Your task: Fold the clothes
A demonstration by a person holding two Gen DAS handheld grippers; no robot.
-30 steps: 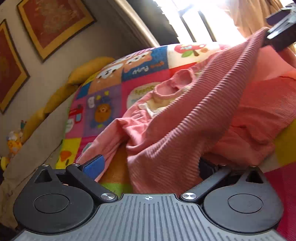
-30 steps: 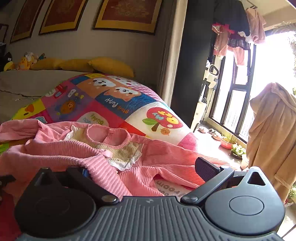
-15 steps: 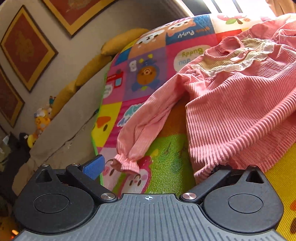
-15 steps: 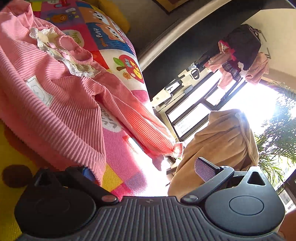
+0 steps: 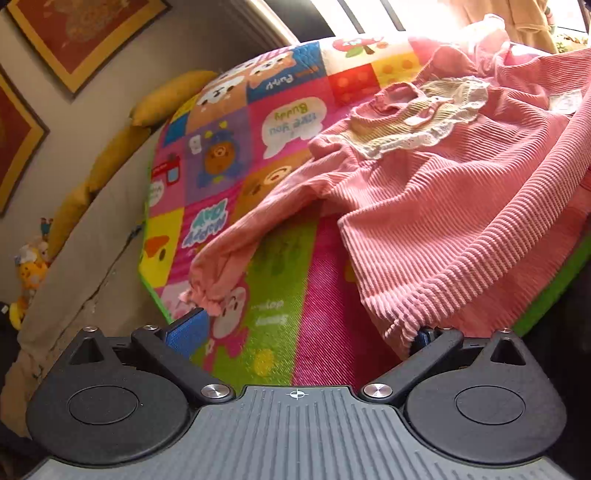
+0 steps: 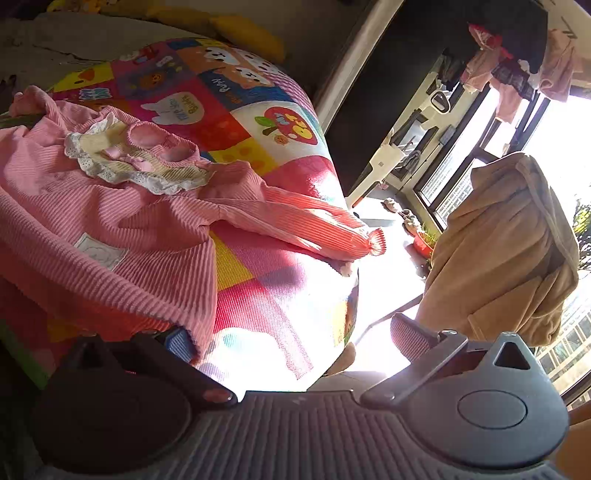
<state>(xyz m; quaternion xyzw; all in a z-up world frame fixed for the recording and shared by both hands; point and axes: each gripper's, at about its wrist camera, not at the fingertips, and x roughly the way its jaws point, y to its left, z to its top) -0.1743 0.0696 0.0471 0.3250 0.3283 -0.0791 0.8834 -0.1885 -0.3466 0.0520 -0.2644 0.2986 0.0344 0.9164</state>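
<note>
A pink ribbed child's top [image 5: 436, 206] with a cream lace collar lies face up on a colourful cartoon mat [image 5: 236, 155]. Its left sleeve [image 5: 236, 243] stretches toward my left gripper [image 5: 306, 332], whose jaws stand wide apart; the hem corner drapes over its right finger. In the right wrist view the top [image 6: 110, 221] lies at left, its other sleeve [image 6: 303, 221] pointing to the bed edge. My right gripper [image 6: 291, 336] is wide open, and the hem corner lies against its left finger.
Yellow pillows [image 5: 122, 147] and framed pictures [image 5: 85, 33] line the wall behind the bed. A soft toy [image 5: 29, 266] sits far left. A tan robe [image 6: 509, 251] hangs right of the bed, by a bright window [image 6: 480, 140] with hanging clothes.
The top was lifted and bunched a second ago; it now lies spread on the mat. Both grippers have drawn back to the hem corners, jaws wide.
</note>
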